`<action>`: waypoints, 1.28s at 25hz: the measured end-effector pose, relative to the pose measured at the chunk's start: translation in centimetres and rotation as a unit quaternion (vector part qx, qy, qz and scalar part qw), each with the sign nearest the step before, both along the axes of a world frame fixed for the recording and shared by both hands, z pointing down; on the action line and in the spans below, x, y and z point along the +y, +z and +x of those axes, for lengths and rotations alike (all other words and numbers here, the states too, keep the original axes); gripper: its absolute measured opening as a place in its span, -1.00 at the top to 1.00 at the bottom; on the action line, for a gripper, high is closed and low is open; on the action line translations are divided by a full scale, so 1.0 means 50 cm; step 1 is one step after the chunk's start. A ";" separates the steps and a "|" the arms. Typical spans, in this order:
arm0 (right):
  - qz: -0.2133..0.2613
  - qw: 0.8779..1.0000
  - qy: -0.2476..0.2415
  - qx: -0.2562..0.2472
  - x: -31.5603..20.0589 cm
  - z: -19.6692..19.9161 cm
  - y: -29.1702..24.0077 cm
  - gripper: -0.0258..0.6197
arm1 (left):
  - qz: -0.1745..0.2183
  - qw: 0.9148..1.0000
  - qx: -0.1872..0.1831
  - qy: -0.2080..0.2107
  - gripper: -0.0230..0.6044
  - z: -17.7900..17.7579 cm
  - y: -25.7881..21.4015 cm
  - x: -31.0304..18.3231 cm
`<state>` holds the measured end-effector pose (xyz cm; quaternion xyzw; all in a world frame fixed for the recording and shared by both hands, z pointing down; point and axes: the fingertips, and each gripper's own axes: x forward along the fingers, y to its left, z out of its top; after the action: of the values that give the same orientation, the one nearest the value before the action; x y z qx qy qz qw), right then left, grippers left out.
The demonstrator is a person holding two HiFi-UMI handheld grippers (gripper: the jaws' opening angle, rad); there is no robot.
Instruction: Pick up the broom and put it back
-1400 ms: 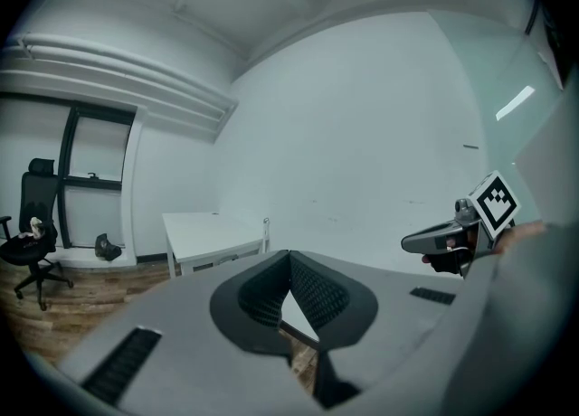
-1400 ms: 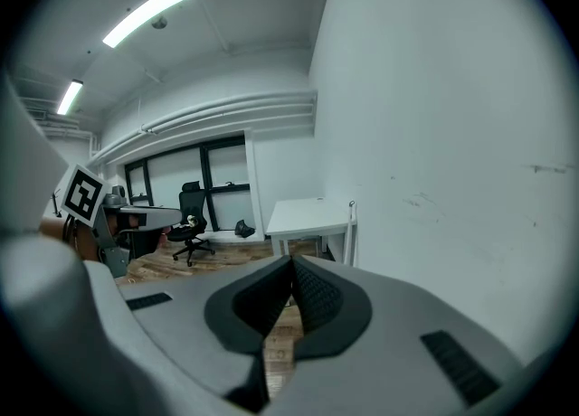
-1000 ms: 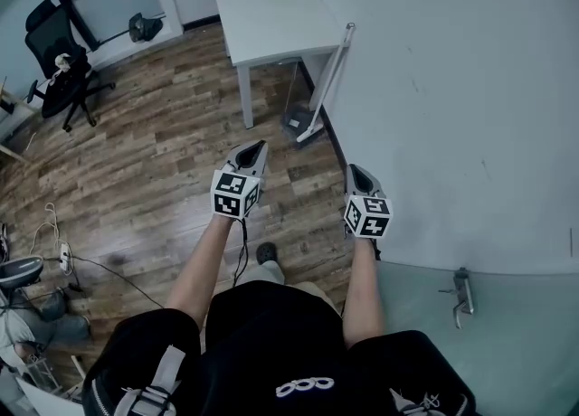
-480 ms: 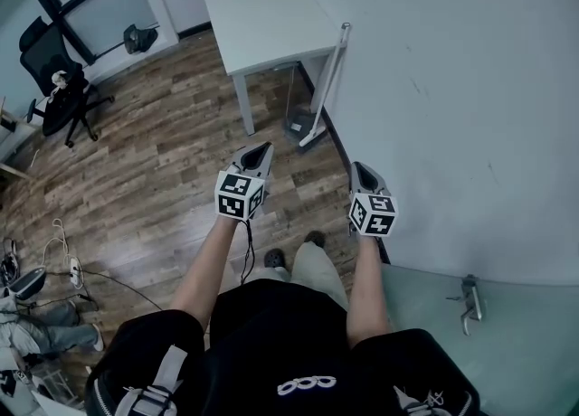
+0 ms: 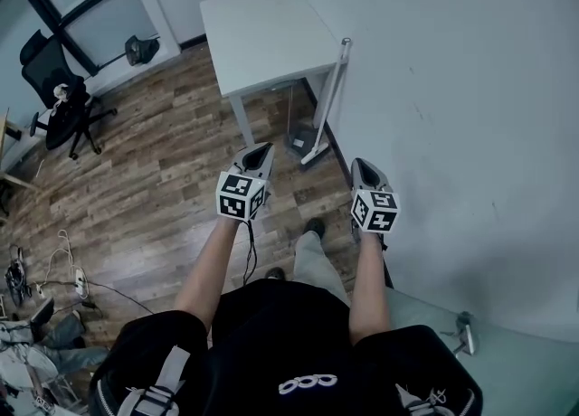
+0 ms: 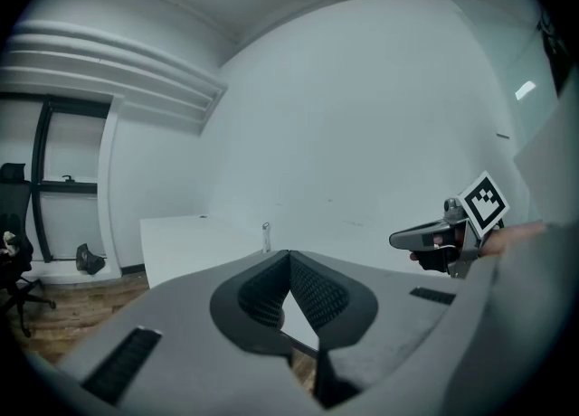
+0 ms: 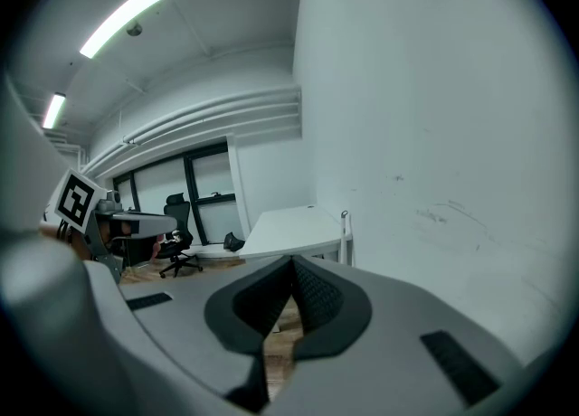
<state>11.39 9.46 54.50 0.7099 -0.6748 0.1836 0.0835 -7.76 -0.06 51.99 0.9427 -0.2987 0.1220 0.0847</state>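
Grey left claw (image 5: 259,149): jaws pressed together, tips meeting, nothing between them. Right claw (image 5: 362,165) same: tips together, empty, close beside white wall (image 5: 452,89). Both claws side by side, apart, pointing ahead over wooden floor (image 5: 154,170). Broom (image 5: 329,96) well ahead of both, untouched: standing tilted, handle top against wall, head on floor just beside leg of white surface (image 5: 271,25). Black office chair (image 5: 63,102) far off to left.
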 end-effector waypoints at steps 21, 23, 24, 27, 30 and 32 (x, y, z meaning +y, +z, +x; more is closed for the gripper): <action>0.004 0.998 -0.059 -0.019 -0.333 0.236 -0.016 0.84 | 0.005 0.999 -0.009 -0.041 0.86 0.239 -0.037 -0.269; 0.004 0.998 -0.066 -0.021 -0.351 0.246 -0.017 0.84 | 0.004 0.999 -0.010 -0.047 0.86 0.248 -0.039 -0.282; 0.003 0.997 -0.068 -0.022 -0.358 0.253 -0.014 0.84 | 0.004 0.999 -0.010 -0.051 0.86 0.253 -0.037 -0.287; 0.003 0.997 -0.071 -0.028 -0.370 0.277 0.000 0.84 | 0.001 0.998 -0.015 -0.059 0.86 0.269 -0.024 -0.295; 0.003 0.997 -0.075 -0.034 -0.379 0.288 0.004 0.84 | 0.001 0.998 -0.019 -0.064 0.86 0.286 -0.019 -0.302; 0.002 0.997 -0.073 -0.036 -0.380 0.299 0.005 0.84 | 0.004 0.998 -0.019 -0.063 0.86 0.303 -0.022 -0.305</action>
<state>26.35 -9.56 54.76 0.6519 -0.7278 0.2011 0.0704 7.38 -15.33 50.88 0.9200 -0.3591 0.1333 0.0831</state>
